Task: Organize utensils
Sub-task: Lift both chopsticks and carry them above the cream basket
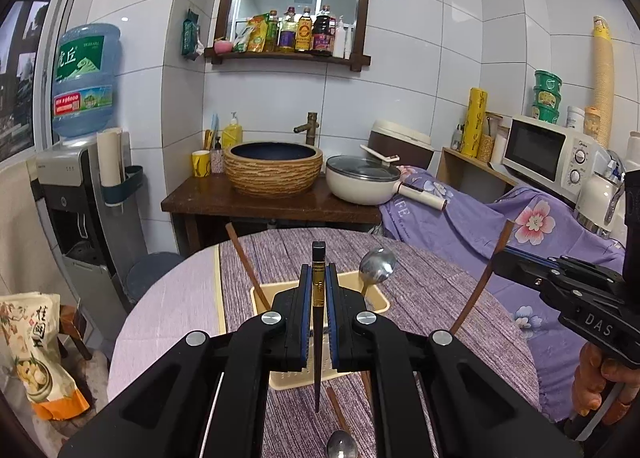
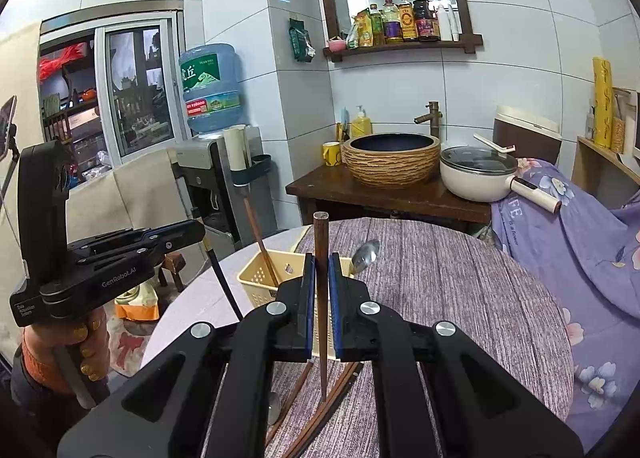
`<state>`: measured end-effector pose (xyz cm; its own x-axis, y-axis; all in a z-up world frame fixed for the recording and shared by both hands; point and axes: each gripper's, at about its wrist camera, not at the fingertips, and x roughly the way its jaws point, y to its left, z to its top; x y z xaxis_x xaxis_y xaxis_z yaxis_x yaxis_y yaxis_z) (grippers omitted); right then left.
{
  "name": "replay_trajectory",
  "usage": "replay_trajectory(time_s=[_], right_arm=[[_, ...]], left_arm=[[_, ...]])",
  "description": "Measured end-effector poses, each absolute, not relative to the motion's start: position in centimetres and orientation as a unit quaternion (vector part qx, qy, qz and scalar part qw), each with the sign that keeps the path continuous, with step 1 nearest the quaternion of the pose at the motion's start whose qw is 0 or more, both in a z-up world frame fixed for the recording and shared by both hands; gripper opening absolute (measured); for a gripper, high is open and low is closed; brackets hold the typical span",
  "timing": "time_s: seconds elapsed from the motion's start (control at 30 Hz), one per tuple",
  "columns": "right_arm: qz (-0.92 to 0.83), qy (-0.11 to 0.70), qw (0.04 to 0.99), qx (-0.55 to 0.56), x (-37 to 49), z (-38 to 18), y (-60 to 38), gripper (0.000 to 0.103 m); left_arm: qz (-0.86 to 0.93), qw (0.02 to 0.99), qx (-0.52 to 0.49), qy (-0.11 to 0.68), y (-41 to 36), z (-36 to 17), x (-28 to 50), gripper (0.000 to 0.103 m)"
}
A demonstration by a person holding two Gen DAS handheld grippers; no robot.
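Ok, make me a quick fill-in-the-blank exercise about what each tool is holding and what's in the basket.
1. The left tool grips a ____ chopstick.
2. The right tool grips a ____ chopstick.
3. A metal ____ stands in the yellow basket.
4. Both held chopsticks stand nearly ____.

Missing words: black; brown; spoon; upright

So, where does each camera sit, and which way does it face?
Left wrist: on the left gripper, which is shut on a black chopstick, facing the basket and sink; the right gripper shows at the right.
Right wrist: on the right gripper, which is shut on a brown chopstick, facing the same way; the left gripper shows at the left.
Shared: basket, sink, spoon.
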<state>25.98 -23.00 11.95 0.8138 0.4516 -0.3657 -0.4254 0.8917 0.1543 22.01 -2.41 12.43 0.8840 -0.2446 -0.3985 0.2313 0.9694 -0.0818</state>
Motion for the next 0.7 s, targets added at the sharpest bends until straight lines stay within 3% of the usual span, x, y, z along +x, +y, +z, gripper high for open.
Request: replay_trajectory(time_s=[0.53,0.7], right_arm=[[0.25,0.134,0.957,0.053,28.1,23.1,-21.6,0.007],[0.226,0.118,0.966,0.048,30.0,23.8,-20.4,0.007]], left_arm=[[-0.115,0.984,-0.021,0.131,-2.0,23.3,22.9,0.007],[-0.092,0.987,-0.027,0.129,-1.9,23.5,25.1,0.007]])
